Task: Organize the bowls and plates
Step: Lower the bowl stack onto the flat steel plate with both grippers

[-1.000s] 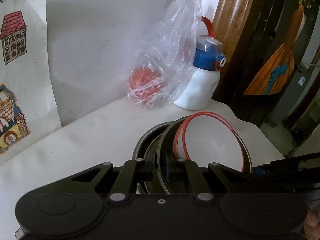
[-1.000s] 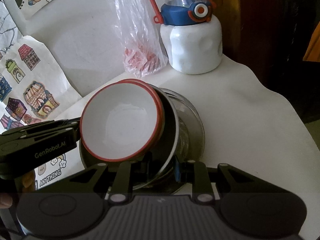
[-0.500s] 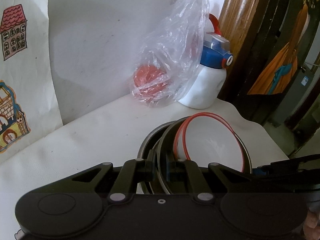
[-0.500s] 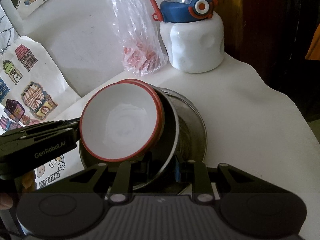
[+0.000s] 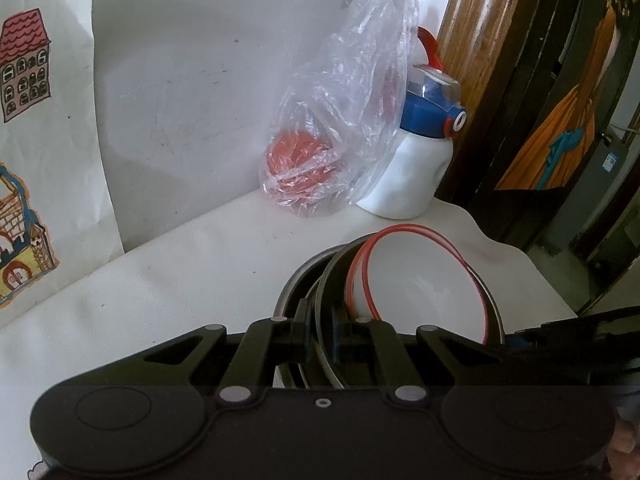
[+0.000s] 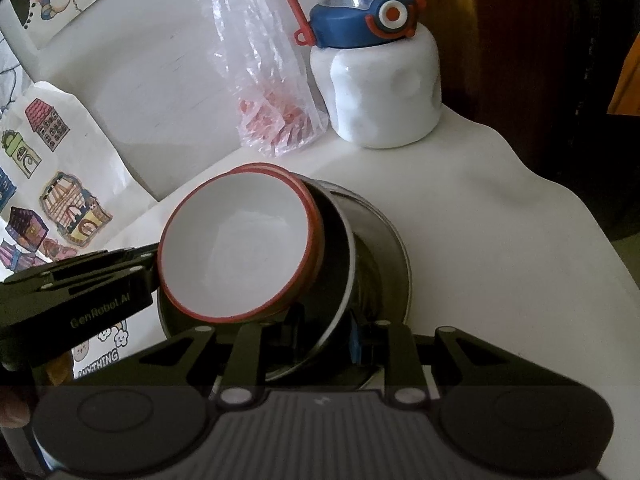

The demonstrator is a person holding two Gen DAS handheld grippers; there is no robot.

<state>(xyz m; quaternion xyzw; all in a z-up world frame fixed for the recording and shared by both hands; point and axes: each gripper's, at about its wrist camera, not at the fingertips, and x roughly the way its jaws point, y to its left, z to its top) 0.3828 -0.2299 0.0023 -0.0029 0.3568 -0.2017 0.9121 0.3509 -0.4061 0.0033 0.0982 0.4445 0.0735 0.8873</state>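
Observation:
A white bowl with a red rim (image 5: 420, 284) (image 6: 240, 248) sits tilted inside a steel bowl (image 5: 332, 280) (image 6: 340, 264), which rests in a larger steel bowl (image 5: 292, 292) (image 6: 392, 256) on the white table (image 5: 180, 280) (image 6: 500, 260). My left gripper (image 5: 320, 336) is shut on the rim of the inner steel bowl, seen from the left side. My right gripper (image 6: 324, 332) is shut on the same bowl's rim at the near edge. The left gripper's body (image 6: 80, 292) shows at the left in the right wrist view.
A white water bottle with a blue and red lid (image 5: 416, 160) (image 6: 380, 80) stands at the back by the wall. A clear plastic bag with red items (image 5: 320, 152) (image 6: 272, 112) leans beside it. Paper with house drawings (image 5: 24, 160) (image 6: 48, 200) lies at the left. The table edge (image 6: 600, 248) drops off at the right.
Both views have crept closer to the bottle and bag. The nested bowls have moved slightly toward the back of the table with both grippers still clamped on the rim.

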